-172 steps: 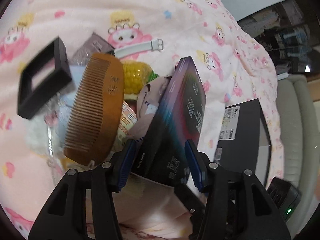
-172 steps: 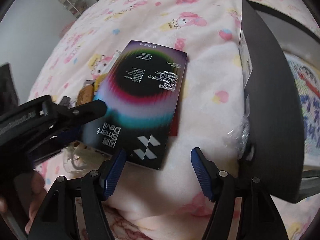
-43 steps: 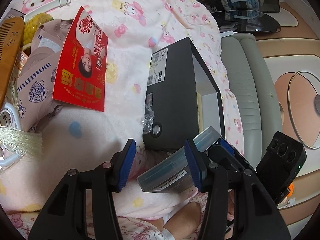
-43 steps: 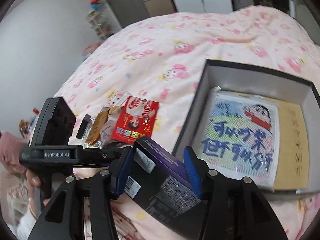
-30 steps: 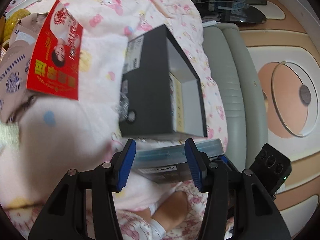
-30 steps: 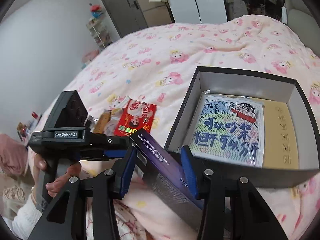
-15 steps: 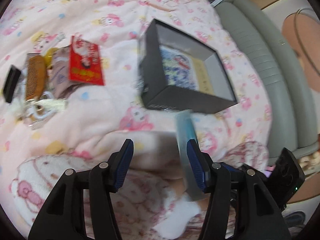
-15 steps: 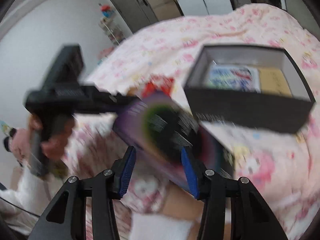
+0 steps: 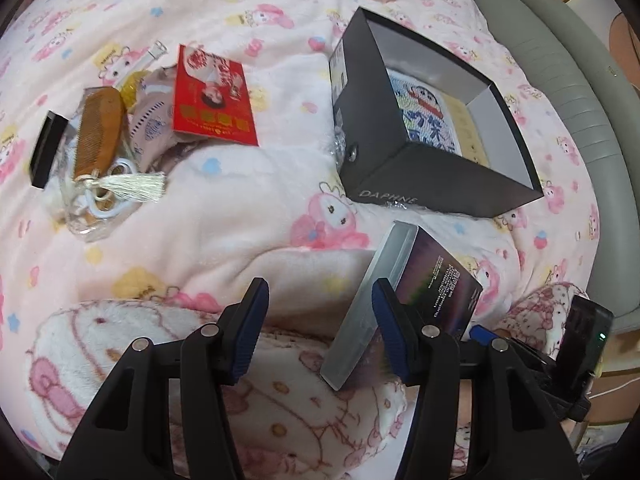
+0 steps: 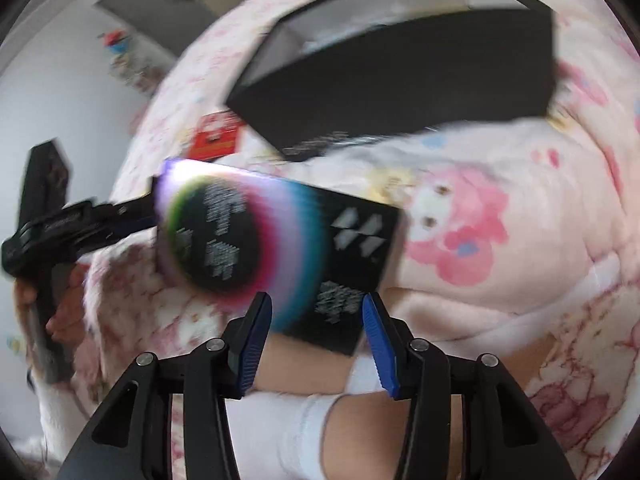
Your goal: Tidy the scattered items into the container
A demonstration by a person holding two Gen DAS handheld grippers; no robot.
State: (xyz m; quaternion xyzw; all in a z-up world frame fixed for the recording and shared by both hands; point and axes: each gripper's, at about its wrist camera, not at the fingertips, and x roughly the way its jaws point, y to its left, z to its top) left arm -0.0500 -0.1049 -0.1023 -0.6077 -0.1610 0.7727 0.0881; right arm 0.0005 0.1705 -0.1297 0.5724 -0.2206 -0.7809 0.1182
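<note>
On the pink cartoon-print bed quilt [image 9: 240,216], the leftover clutter lies bunched at the left: a brown wooden comb [image 9: 99,133], a cream tassel [image 9: 132,186] and a red printed packet [image 9: 212,98], well apart from the open black cardboard box [image 9: 404,160], likely awaiting collection. The left hand-held gripper [image 9: 318,330] hangs wide open and empty, jaws closing slightly. The flat dark box with a rainbow ring [image 10: 276,248] sits between the right hand-held gripper [image 10: 316,340]'s opening jaws, short of the container; contact is unclear.
</note>
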